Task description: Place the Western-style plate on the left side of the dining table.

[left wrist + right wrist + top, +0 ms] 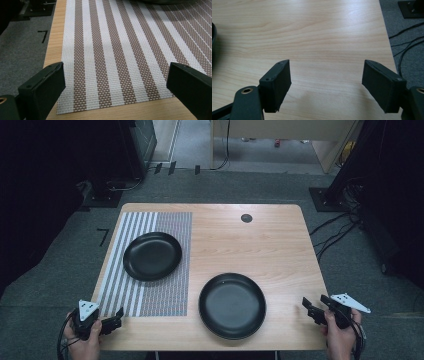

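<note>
Two black plates [152, 256] [232, 305], a brown-and-white striped woven mat [165, 295], and a light wood-grain table [260, 240].

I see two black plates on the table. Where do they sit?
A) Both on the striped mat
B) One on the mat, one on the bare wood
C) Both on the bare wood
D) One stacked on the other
B: the far plate lies on the striped mat, while the near plate rests on the bare wood of the table, apart from the mat.

Woven placemat [120, 55] (coarse mesh) on smooth wood table [324, 32]; glossy plates [232, 306].
</note>
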A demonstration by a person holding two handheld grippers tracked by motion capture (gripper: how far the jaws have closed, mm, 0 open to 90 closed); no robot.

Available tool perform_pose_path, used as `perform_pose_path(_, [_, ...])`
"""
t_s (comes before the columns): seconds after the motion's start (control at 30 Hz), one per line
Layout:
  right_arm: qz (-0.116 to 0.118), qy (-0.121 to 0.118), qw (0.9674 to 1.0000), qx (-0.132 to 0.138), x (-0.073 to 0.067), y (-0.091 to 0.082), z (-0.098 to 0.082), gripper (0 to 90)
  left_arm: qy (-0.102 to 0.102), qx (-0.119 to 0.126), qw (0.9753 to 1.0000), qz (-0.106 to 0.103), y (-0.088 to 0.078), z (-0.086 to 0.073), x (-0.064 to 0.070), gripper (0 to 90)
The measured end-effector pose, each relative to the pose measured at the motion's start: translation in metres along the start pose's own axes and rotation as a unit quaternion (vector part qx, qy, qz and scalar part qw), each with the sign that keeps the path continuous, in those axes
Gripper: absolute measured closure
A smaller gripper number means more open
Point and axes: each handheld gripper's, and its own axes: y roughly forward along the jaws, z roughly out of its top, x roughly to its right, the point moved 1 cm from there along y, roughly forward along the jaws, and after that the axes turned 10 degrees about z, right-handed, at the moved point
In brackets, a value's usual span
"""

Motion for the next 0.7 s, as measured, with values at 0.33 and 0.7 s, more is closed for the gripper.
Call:
perform_pose_path(0.33, [-0.024,-0.018,0.9992,-0.026,0.0,0.004,-0.005,23.2,0.014,-0.017,0.9997,-0.006,0.005,-0.002,0.003,1.8])
perform_pose_path(0.7, [-0.044,-0.052,0.9962,-0.054,-0.008,0.009,-0.006,20.9,0.014,-0.016,0.9996,-0.017,0.006,-0.003,0.002,1.3])
